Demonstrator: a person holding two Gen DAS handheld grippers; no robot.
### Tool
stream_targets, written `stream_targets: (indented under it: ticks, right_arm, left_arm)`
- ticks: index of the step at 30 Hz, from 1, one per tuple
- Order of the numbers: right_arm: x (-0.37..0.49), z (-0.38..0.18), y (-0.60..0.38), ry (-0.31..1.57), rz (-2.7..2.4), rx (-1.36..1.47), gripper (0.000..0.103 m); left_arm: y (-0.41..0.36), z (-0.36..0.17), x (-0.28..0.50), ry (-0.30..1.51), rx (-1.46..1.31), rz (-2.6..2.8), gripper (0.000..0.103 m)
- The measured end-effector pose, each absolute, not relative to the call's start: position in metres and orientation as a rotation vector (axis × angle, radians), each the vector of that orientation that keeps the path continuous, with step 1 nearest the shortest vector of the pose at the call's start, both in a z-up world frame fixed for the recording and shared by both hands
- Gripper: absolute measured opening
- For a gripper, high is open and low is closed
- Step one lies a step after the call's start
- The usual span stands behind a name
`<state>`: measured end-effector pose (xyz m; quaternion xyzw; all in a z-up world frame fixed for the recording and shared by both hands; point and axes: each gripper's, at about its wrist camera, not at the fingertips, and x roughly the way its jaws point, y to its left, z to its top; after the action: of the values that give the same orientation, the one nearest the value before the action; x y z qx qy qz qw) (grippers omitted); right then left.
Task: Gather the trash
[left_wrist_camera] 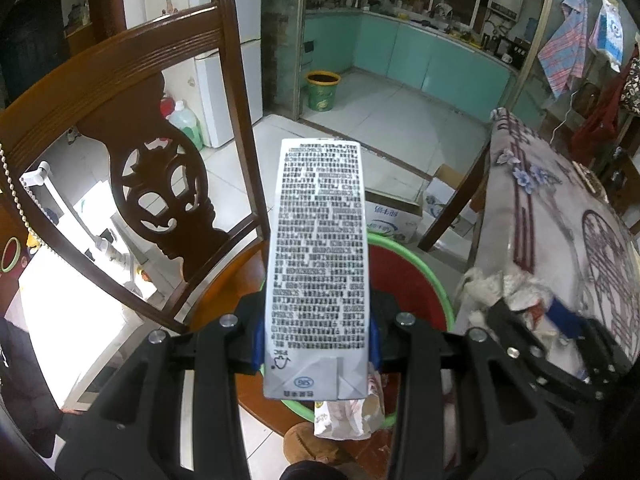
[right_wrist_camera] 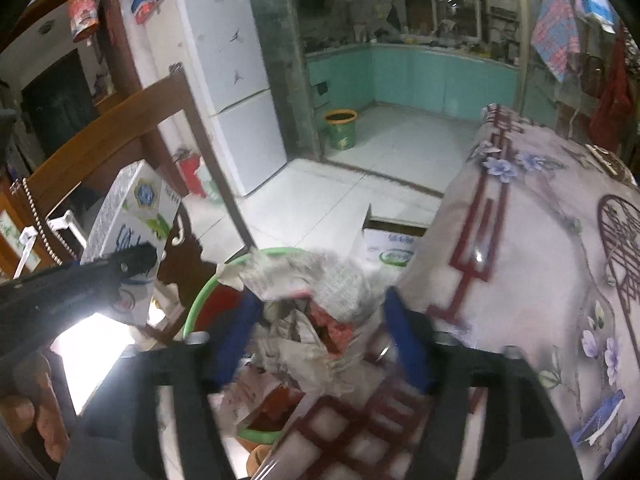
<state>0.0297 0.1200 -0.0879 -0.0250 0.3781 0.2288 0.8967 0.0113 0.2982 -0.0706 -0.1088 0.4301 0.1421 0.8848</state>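
Wooden chair (left_wrist_camera: 132, 128) beside red basin (left_wrist_camera: 404, 280), table (left_wrist_camera: 560, 216) right, carton (left_wrist_camera: 316, 264) above

The basin (left_wrist_camera: 436, 280) mouth lies open from above, hemmed between the chair back (left_wrist_camera: 160, 184) and the table edge (left_wrist_camera: 492, 248).

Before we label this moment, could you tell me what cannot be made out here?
- Basin contents: left view, carton covers them.
- Crumpled paper: right view, motion blur; touching the blue fingers or not, unclear.
- Carton's print: too small.
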Motion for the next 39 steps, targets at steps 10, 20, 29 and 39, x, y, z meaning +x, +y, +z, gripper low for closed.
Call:
stream_targets:
  ticks: [10, 20, 29, 39]
  right_arm:
    - [0.022, -0.058, 0.054, 0.711, 0.396, 0.099, 0.086]
    - [-0.018, -0.014, -0.017, 0.534, 0.291, -0.076, 0.096]
    - [-0.051, 0.026, -0.127, 0.376, 0.179, -0.118, 0.096]
    - [-0.055, 0.012, -0.232, 0.315, 0.052, 0.028, 0.096]
  left_arm:
    - [0.282, -0.086, 0.023, 0.977, -0.174, 0.266, 0.036]
    - [0.218, -0.047, 0.021, 0.849, -0.124, 0.181, 0.091]
    - [0.084, 0.027, 0.009, 0.525, -0.048, -0.044, 0.098]
    - [-0.043, 0.034, 0.001, 0.36, 0.032, -0.143, 0.098]
